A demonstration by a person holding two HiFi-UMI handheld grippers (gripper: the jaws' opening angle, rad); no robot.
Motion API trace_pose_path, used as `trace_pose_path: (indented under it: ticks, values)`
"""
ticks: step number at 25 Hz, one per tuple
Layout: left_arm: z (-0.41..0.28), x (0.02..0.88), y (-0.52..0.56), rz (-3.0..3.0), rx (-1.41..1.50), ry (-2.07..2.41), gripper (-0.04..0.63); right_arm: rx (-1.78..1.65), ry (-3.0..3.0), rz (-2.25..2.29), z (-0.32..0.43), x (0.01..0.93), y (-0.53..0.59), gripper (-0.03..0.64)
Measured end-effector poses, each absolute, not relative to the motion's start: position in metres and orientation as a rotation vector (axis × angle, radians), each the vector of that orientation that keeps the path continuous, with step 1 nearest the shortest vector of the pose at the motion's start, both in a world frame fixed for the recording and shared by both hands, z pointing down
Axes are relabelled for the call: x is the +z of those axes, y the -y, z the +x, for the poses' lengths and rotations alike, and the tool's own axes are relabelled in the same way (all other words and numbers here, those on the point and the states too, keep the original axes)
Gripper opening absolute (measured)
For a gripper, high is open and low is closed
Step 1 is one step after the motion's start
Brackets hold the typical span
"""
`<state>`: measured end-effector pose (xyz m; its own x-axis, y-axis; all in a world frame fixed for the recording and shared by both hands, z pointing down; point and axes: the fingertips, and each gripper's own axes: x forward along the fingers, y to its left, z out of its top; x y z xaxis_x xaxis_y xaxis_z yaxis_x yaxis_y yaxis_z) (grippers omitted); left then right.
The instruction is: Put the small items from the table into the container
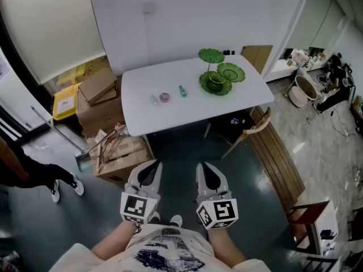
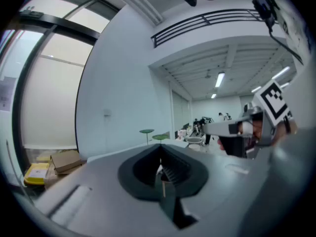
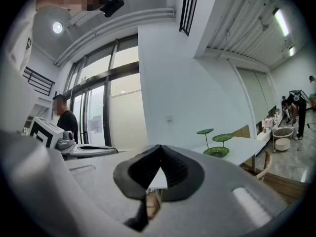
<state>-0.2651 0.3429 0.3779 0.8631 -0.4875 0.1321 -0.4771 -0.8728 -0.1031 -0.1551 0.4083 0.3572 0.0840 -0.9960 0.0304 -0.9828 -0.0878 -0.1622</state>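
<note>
The white worktop (image 1: 170,115) stands across the room, with the green tiered dish stand (image 1: 218,75) near its far right corner; I take that stand to be the container. Cardboard boxes (image 1: 99,103) pile on the floor well to the left of the stand. Both tools hang well short of the stand, close to the person's body, likely because the approach has not begun. The left gripper (image 1: 151,166) has its fingers (image 2: 182,172) pressed together on nothing; the right gripper (image 1: 207,166) likewise has its fingers (image 3: 180,174) together and empty. Three small items lie in a loose row left of the stand: a green bottle (image 1: 182,90) nearest it, then a pink round piece (image 1: 164,97), then a clear piece (image 1: 153,100), none yet loaded
</note>
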Motion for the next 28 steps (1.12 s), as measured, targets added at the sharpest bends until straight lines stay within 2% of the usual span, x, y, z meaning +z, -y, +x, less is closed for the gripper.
trace_pose_path:
  ticks: [28]
  values:
    - [-0.234,0.381,-0.346,-2.958,-0.256,-0.758,-0.009,-0.261,-2.074,-2.2,-0.139,0.372,-0.417,-0.002]
